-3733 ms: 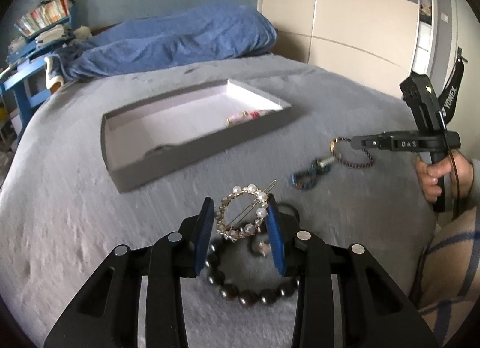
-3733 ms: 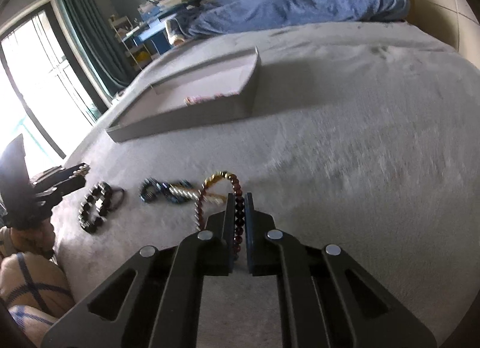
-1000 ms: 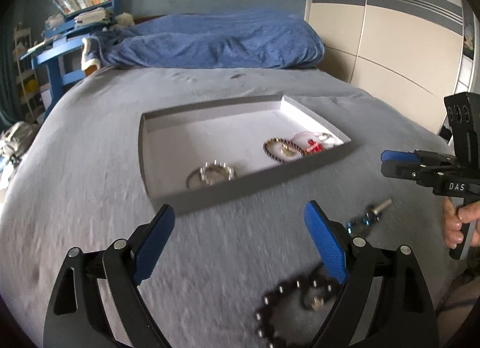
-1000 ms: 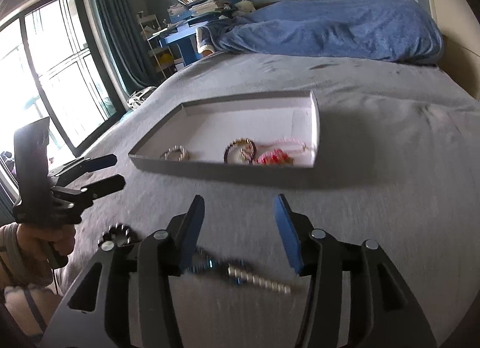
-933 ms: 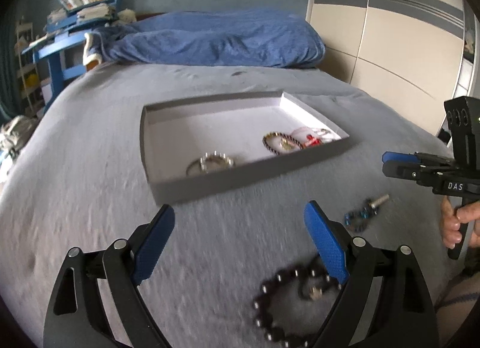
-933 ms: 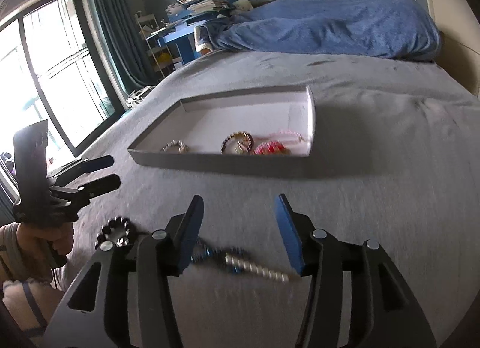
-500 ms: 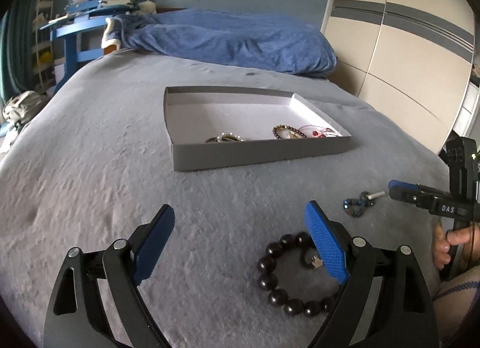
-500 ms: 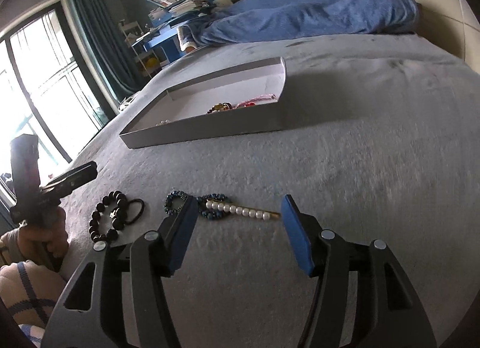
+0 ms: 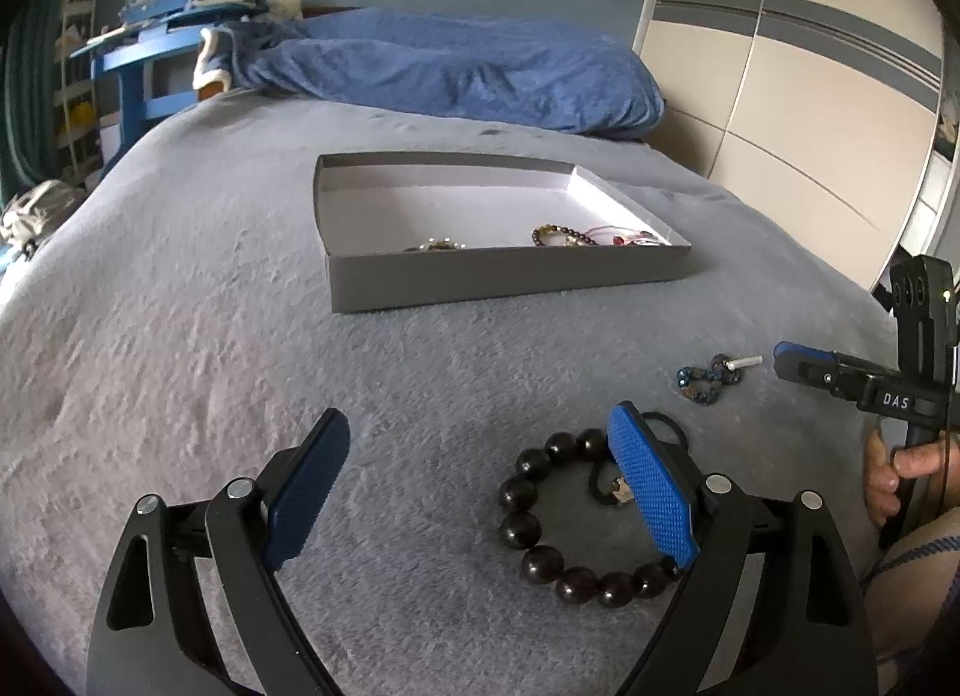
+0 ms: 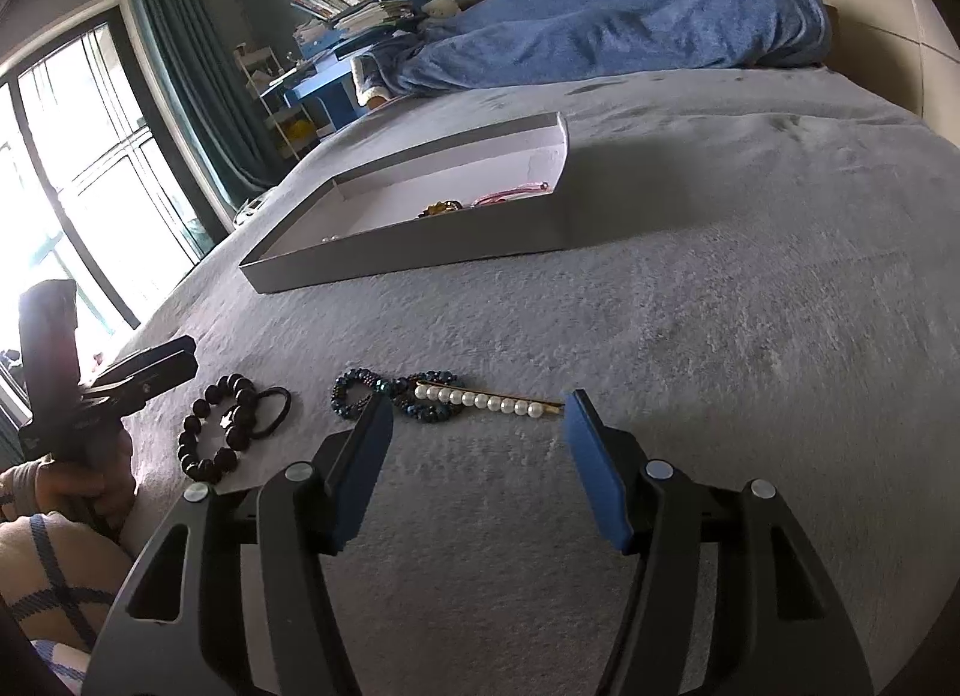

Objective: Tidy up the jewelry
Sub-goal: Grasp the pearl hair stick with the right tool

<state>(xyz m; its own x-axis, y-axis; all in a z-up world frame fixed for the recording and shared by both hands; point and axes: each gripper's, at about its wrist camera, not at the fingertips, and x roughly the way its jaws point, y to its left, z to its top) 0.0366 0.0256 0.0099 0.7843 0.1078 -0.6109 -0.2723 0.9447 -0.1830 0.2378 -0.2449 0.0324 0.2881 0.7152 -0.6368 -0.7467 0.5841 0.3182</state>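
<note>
Both grippers dropped lower since last frame. Left view: left gripper [image 9: 477, 459] wide open, empty, dark bead bracelet [image 9: 561, 522] by right pad; shift right to centre it. Right view: right gripper [image 10: 477, 432] wide open, empty, near pearl pin [image 10: 489, 399]; tray [image 10: 420, 261] beyond.

On the bed [image 9: 180, 336] the tray [image 9: 504, 276] lies farthest back with bracelets inside; nearer, the bead bracelet [image 10: 213, 432] lies left of the pearl hairpin [image 10: 489, 399]
</note>
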